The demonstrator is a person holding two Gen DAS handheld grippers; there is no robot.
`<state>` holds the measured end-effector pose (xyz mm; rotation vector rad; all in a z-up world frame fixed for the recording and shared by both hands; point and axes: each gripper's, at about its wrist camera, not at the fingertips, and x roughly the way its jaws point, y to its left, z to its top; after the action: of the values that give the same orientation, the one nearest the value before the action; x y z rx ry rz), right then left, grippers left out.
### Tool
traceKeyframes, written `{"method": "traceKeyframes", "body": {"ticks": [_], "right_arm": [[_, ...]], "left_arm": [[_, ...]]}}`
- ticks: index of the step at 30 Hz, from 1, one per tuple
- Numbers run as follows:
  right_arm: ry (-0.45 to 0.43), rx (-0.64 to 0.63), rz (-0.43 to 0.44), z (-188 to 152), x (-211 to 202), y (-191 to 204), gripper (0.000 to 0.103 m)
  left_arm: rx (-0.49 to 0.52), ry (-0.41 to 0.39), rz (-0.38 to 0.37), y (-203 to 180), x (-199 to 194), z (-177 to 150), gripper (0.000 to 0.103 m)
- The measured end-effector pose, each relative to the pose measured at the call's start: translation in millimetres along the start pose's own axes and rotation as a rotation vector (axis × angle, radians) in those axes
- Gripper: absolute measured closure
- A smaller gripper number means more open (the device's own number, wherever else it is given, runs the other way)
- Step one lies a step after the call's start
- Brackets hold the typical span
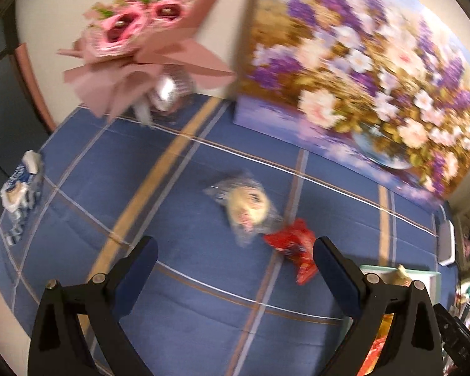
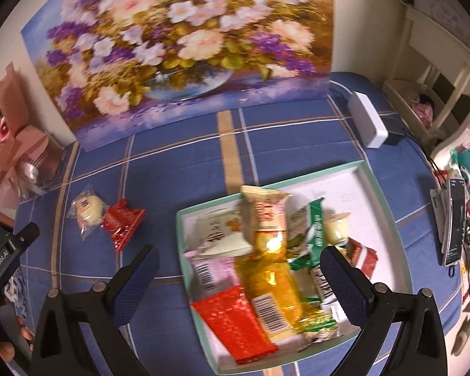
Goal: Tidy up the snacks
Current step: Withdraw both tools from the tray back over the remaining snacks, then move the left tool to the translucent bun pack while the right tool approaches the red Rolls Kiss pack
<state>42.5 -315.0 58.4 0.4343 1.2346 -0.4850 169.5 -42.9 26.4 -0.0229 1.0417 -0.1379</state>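
Open blue plaid tablecloth [image 2: 178, 163] between the large floral painting [image 2: 178, 50] at the back and the pale green-rimmed white tray [image 2: 388, 206] — wide free lane there. Only two loose things on that stretch: a clear-wrapped round pale bun [image 2: 87, 211] touching a crinkled red snack packet [image 2: 122, 222]. Tray crowded with packets; its far right corner is bare. Blockers at edges — pink paper-wrapped bouquet [image 1: 134, 37] back left, white rectangular box [image 2: 368, 122] back right, blue-white packet [image 1: 20, 188] far left.
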Motion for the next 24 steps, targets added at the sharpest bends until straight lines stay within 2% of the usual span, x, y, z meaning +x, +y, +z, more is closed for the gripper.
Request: {"method": "traceKeyframes", "body": {"ticks": [13, 24], "right_arm": [[0.017, -0.108, 0.021, -8.6, 1.7, 59.6, 0.0], [0.043, -0.147, 0.032, -13.0, 15.5, 86.5, 0.0]], "left_arm": [[-0.099, -0.007, 0.047, 69.7, -5.6, 6.8, 0.004], [-0.133, -0.001, 0.046, 89.6, -0.6, 10.4, 0.004]]}}
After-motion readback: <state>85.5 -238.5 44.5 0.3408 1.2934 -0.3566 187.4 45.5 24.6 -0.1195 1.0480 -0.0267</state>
